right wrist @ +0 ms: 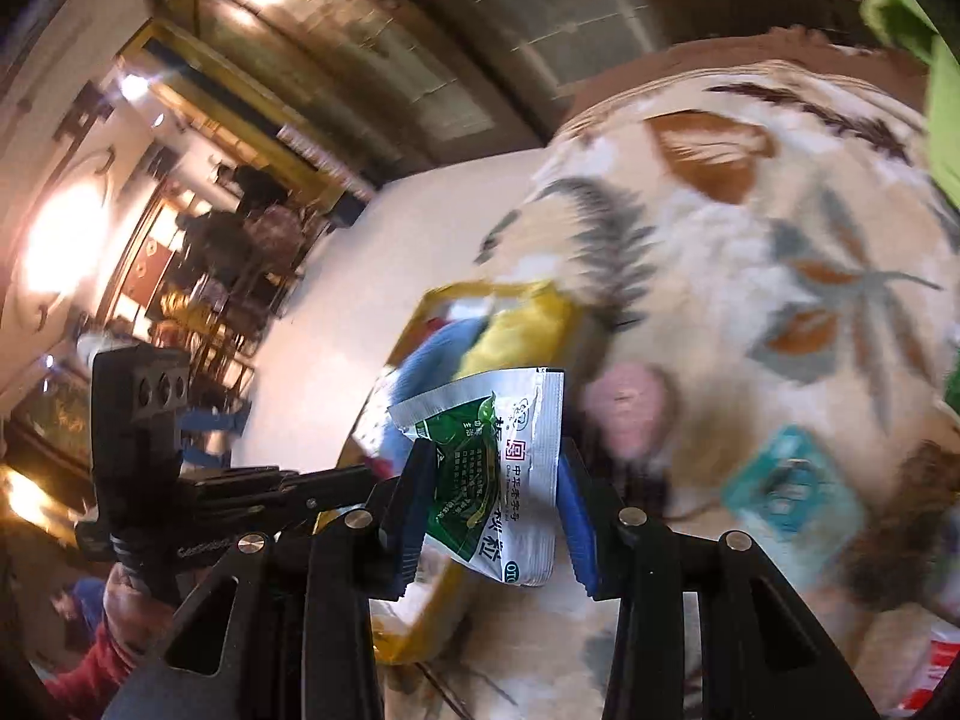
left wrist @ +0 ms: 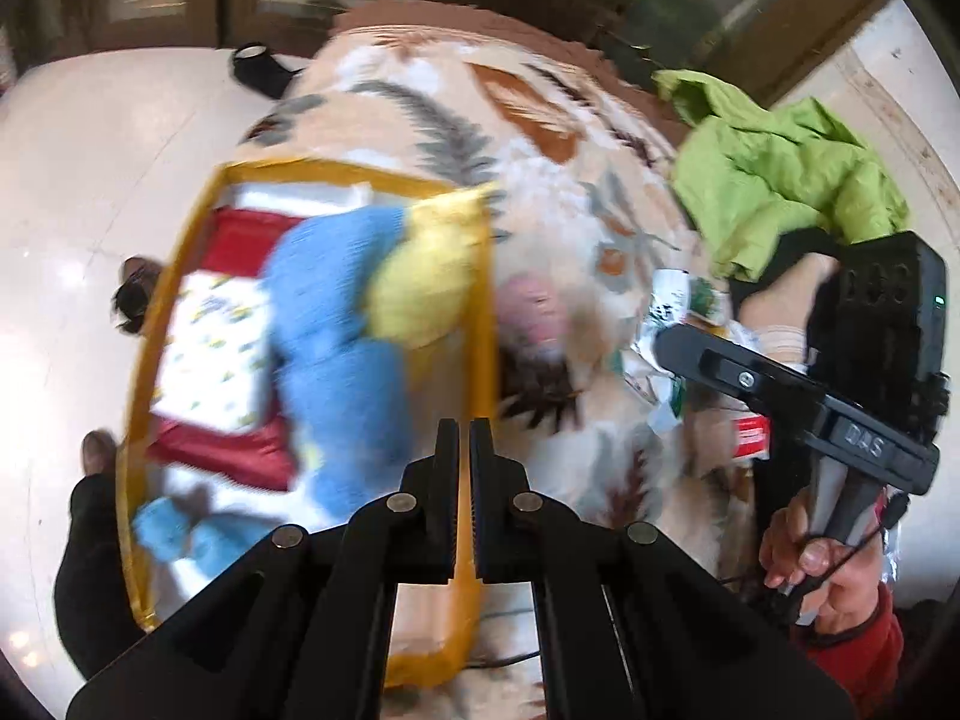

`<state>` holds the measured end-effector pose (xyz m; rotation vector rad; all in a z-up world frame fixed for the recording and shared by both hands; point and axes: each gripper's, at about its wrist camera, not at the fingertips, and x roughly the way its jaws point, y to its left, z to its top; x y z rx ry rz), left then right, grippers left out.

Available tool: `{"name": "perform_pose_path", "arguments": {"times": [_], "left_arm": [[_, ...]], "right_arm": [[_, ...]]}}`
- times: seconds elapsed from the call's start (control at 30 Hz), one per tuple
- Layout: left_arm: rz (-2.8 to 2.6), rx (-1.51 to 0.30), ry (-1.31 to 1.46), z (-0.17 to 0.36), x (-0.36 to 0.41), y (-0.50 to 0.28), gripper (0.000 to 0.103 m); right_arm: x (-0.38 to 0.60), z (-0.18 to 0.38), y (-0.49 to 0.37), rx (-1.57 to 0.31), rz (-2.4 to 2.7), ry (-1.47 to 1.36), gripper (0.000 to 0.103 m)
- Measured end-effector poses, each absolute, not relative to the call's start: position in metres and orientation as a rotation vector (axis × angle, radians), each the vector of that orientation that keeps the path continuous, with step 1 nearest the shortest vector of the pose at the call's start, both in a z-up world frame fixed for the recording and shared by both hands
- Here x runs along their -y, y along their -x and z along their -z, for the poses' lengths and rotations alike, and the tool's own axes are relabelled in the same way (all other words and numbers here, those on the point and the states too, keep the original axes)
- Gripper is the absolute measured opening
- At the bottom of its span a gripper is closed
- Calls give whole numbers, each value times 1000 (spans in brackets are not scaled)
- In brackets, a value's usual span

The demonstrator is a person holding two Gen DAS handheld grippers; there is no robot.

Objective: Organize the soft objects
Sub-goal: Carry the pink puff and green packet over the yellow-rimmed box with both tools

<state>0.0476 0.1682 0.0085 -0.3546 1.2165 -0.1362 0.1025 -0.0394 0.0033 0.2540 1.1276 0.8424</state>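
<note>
Right jaws are pinching the sachet; left jaws are nearly closed, empty. You're nearing the bin: release only once you're hovering inside its rim.

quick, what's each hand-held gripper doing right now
Left hand-held gripper: closed, holding nothing, above the yellow-rimmed basket.
Right hand-held gripper: closed on a green and white sachet.

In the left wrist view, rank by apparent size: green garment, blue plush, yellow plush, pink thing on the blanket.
1. Green garment and blue plush: similar, too blurred to split.
2. Yellow plush.
3. Pink thing, smallest.
Fisheye nearness skews all of this.
</note>
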Motion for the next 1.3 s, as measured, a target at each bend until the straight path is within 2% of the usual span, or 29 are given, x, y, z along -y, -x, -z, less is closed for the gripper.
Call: {"name": "perform_pose_path", "arguments": {"times": [0.2,0.27,0.37,0.4,0.43,0.63,0.77,0.8,0.83,0.9,0.93,1.03,1.3], "left_arm": [[219,-1250,389,5,-146,-64,2],[249,-1255,407,10,-127,-77,8],[264,-1253,344,17,-95,-103,35],[267,-1260,326,21,-84,-113,50],[270,-1272,300,25,-77,-122,54],[226,-1356,130,64,-48,-163,54],[194,-1297,55,66,-46,-170,53],[200,-1311,48,68,-45,-169,51],[210,-1330,16,71,-40,-166,40],[212,-1352,-33,74,-37,-161,26],[209,-1354,-30,74,-40,-159,23],[224,-1351,41,69,-54,-155,19],[225,-1293,72,43,-60,-142,18]], "right_arm": [[40,-2,-103,-1125,-827,-262,42],[63,-4,-108,-1115,-784,-273,42],[101,1,-119,-1119,-718,-333,43],[113,4,-121,-1122,-698,-351,43],[126,7,-122,-1124,-677,-369,43],[167,22,-125,-1126,-648,-464,43],[174,27,-128,-1133,-648,-493,43],[175,28,-129,-1134,-653,-508,43],[176,26,-128,-1131,-655,-518,43],[176,22,-128,-1117,-657,-523,43],[176,20,-128,-1110,-657,-523,43],[174,14,-125,-1103,-659,-529,43],[174,-2,-117,-1084,-673,-545,44]]}}
